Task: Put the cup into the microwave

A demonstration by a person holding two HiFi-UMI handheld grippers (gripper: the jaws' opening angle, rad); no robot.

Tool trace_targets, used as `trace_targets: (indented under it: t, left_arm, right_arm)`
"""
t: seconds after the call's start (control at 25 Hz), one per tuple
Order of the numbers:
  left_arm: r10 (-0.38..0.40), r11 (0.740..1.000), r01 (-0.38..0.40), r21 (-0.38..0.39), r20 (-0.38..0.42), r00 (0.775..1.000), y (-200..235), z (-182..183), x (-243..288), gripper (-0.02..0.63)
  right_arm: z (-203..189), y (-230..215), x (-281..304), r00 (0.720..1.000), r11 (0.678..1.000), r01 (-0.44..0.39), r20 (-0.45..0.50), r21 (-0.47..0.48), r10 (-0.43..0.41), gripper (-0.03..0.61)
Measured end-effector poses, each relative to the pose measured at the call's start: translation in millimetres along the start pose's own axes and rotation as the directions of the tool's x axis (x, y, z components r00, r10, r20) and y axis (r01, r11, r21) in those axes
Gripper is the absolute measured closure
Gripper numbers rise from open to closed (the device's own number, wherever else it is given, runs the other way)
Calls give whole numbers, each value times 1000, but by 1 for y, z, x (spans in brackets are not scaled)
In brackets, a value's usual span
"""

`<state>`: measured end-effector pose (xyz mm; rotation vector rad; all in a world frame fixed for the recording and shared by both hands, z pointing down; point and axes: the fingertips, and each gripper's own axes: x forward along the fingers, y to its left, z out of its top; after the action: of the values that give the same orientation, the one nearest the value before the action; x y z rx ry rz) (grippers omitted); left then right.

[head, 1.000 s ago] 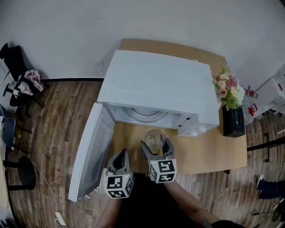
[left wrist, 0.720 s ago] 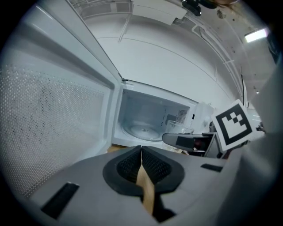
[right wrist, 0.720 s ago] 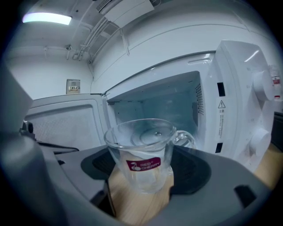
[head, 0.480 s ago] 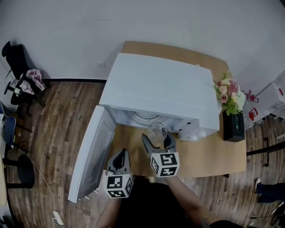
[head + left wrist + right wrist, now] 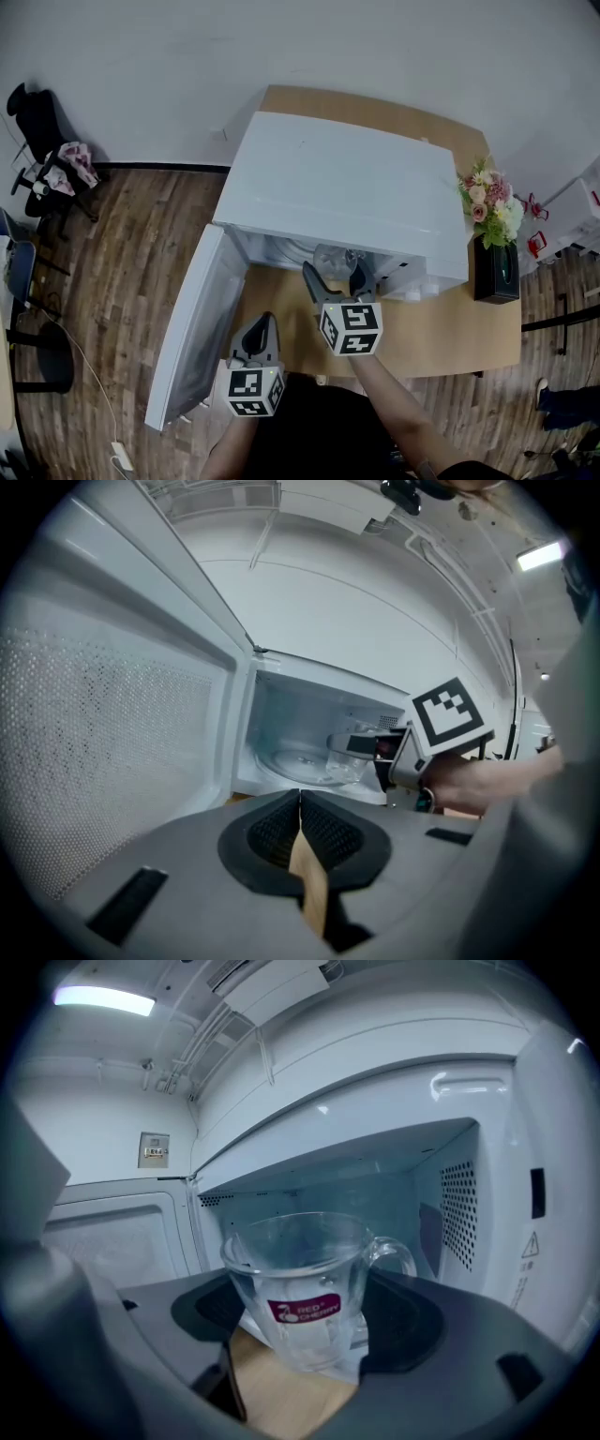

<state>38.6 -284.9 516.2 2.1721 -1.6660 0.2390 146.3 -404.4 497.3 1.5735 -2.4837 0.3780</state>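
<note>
A clear glass cup (image 5: 305, 1307) with a handle on its right and a red label is clamped between the jaws of my right gripper (image 5: 305, 1335). In the head view the cup (image 5: 334, 261) is at the mouth of the white microwave (image 5: 347, 187), partly under its top edge, with the right gripper (image 5: 336, 272) behind it. The microwave door (image 5: 192, 328) hangs open to the left. Inside lies the glass turntable (image 5: 298, 763). My left gripper (image 5: 258, 330) hovers shut and empty near the table's front edge, in front of the door; its view shows the cup (image 5: 349, 761) entering the cavity.
A black vase of flowers (image 5: 492, 253) stands on the wooden table (image 5: 441, 328) to the right of the microwave. A chair with clothes (image 5: 52, 173) is far left on the wooden floor. The microwave's control panel (image 5: 412, 277) sits right of the cavity.
My right gripper has carried the cup forward from above the table to the microwave's opening. The left gripper has barely moved.
</note>
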Motion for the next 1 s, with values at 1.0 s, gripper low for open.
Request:
trace_targets:
  t: [1.0]
  left_arm:
    - [26, 999, -27, -32, -36, 999, 18, -5, 10, 607]
  right_arm:
    - [-5, -5, 81, 995, 998, -44, -86, -40, 40, 233]
